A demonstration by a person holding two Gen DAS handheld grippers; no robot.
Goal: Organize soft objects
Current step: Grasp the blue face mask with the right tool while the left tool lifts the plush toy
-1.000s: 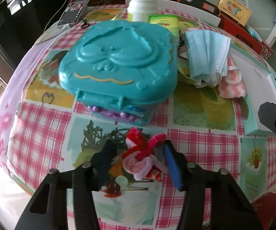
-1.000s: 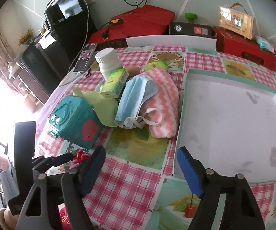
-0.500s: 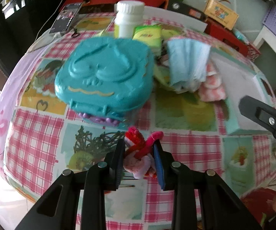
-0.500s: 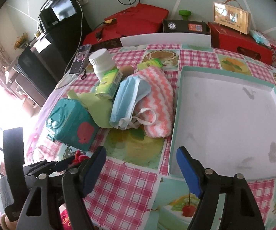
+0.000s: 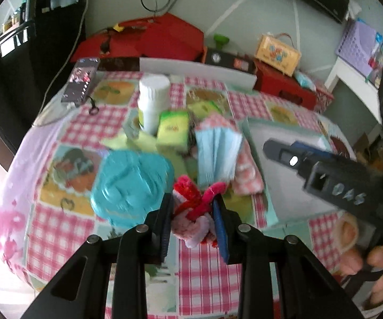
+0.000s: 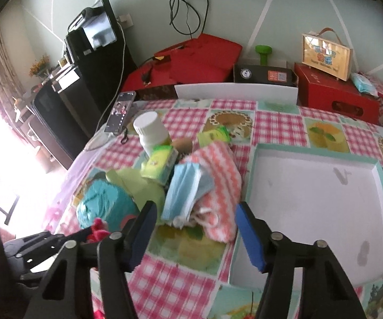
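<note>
At lower centre, the left gripper (image 5: 192, 207) pinches a red-and-pink pipe-cleaner tangle (image 5: 195, 207), lifted above the checked tablecloth (image 5: 64, 228); loose loops could slip free or snag the teal toy case (image 5: 130, 183); the right gripper (image 6: 192, 228) is closing on nothing, above the pink-and-white cloth (image 6: 220, 175) beside the white tray (image 6: 313, 191).

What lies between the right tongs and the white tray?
Nothing: in the right wrist view, only bare checked tablecloth separates the closing, empty right tongs from the white tray.

Red-pink fuzzy bundle (image 5: 195, 208) pinched above cloth; masks (image 5: 216, 154) on towel (image 5: 246, 176).
</note>
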